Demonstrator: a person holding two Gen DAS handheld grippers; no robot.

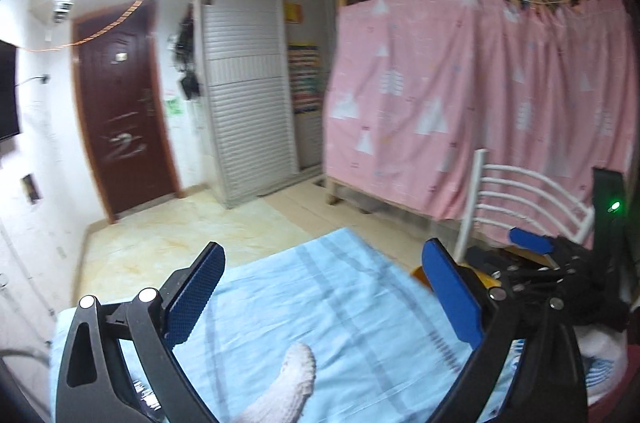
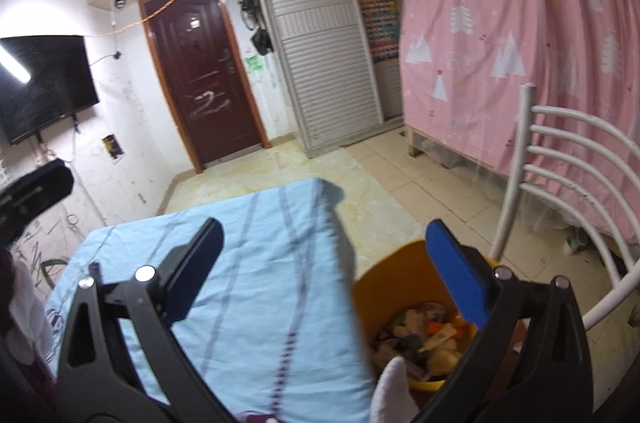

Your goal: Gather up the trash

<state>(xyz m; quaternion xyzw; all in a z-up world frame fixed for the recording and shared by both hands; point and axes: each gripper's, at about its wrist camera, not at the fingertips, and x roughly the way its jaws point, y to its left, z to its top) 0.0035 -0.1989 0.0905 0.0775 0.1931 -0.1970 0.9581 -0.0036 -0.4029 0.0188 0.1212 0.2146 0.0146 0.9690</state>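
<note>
Judging by the filled yellow bin, collection looked nearly done; left gripper and right gripper were held wide and empty, further trash needing to be located.

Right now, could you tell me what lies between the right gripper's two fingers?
In the right wrist view, the right gripper stands open, framing the blue bedsheet's corner and the yellow bin's rim.

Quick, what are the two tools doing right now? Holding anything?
Left tool: open, holding nothing, above the blue bed sheet.
Right tool: open, holding nothing, by the yellow bin.
</note>
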